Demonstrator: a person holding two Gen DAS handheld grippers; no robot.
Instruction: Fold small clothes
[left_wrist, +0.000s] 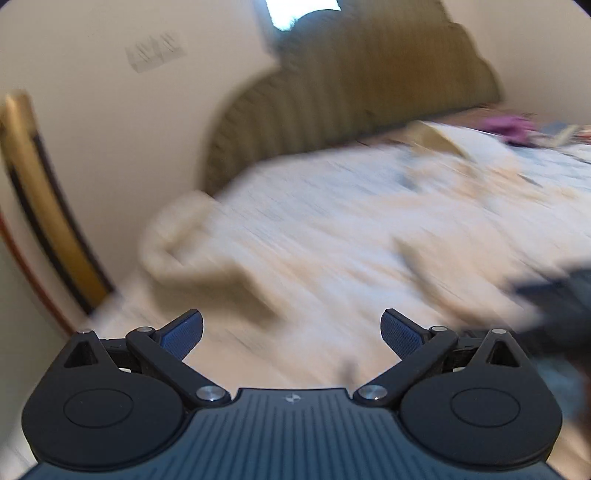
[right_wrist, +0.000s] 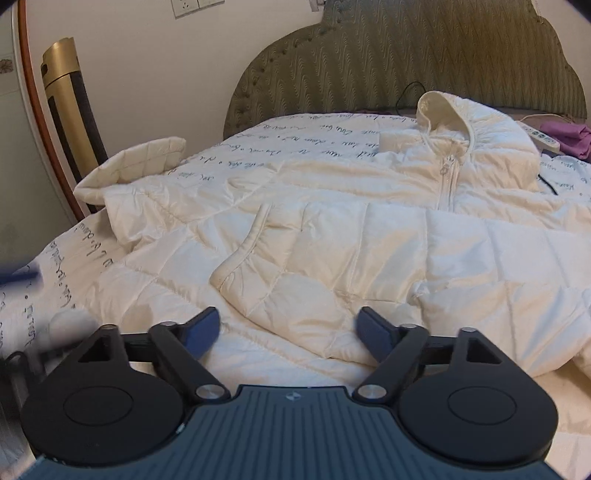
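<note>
Across the middle of the bed lies the white quilted jacket (right_wrist: 332, 229), zipped at the collar with its hood (right_wrist: 454, 114) toward the headboard (right_wrist: 369, 55) and one sleeve (right_wrist: 129, 166) thrown out to the left edge of the mattress. Its lower part appears doubled up over the chest, a cuffed edge (right_wrist: 240, 254) lying on top near the front, so I judge that one fold at most has been made; the outstretched sleeve and the hood are not yet tucked in, and most of the folding seems left to do. Just short of the jacket's near hem hovers the right gripper (right_wrist: 288, 332), its fingers spread apart and holding nothing. The left gripper (left_wrist: 291, 332) likewise has its fingers wide apart and empty above the bed, though its view is smeared with motion blur, so exactly which part of the cloth lies beneath it is hard to say. Under the jacket is a pale bedspread (right_wrist: 258, 144) printed with handwriting. Farther off, a purple cloth (right_wrist: 569, 136) and a white power strip (right_wrist: 539, 138) sit by the headboard, and a gold-and-black appliance (right_wrist: 70, 107) stands against the wall on the left.
</note>
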